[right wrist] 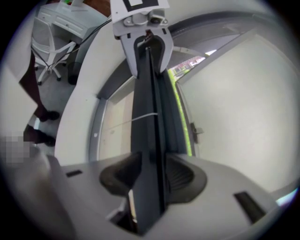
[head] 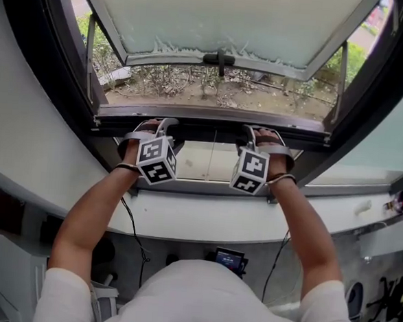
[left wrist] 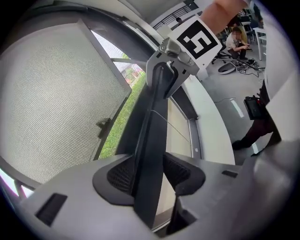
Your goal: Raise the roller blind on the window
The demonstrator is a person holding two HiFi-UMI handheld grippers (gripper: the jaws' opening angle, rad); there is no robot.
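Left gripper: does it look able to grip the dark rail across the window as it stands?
Likely yes: the dark rail sits between the left gripper's open jaws, with nothing else in the gap.

No legible text or numbers found. Coded square markers only, on left cube and right cube.

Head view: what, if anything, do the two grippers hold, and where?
Nothing, it seems: the thin dark bar across the window lies between the open jaws of the left gripper and right gripper, either side of its middle.
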